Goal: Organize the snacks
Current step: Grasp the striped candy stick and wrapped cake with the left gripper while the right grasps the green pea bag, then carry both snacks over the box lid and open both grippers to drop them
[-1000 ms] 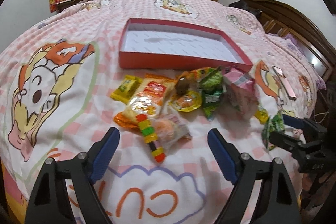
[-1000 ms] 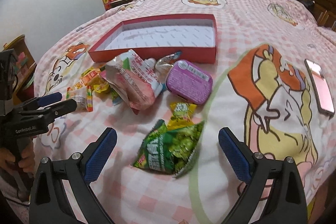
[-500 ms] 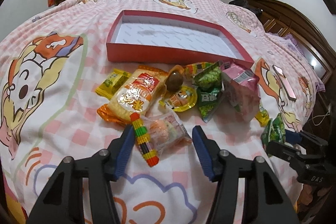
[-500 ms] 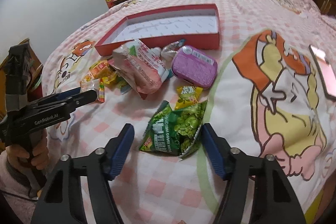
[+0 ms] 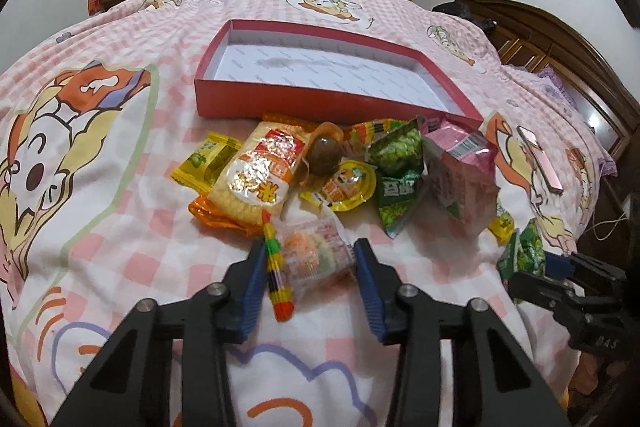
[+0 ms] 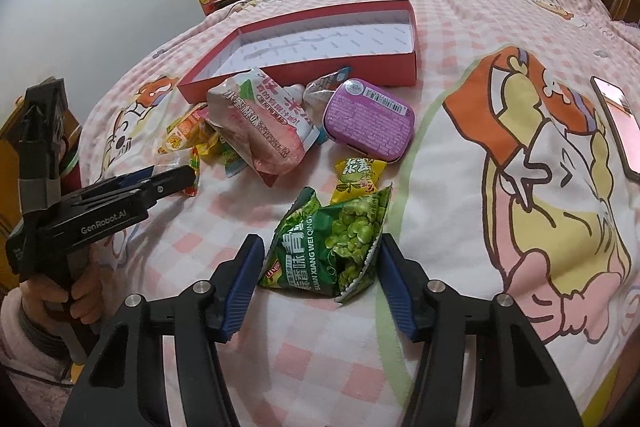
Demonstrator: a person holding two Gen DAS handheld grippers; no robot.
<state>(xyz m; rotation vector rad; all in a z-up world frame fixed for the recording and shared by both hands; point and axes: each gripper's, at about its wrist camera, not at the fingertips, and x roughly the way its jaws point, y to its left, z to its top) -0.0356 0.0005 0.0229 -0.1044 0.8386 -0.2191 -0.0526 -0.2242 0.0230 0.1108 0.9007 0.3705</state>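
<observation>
left gripper (image 5: 310, 263) straddling clear pack (image 5: 316, 259), fingers apart | right gripper (image 6: 320, 263) straddling pea bag (image 6: 332, 247), apart | both looking light, crinkly; pinching mid-body

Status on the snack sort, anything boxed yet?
Nothing boxed: the red box is empty. In hand: left gripper straddles a clear snack pack, right gripper straddles the green pea bag, neither lifted. The pile remains on the bed.

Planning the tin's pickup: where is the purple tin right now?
In the right wrist view, the purple tin lies on the bedspread just in front of the red box, touching the pink snack bag on its left.
</observation>
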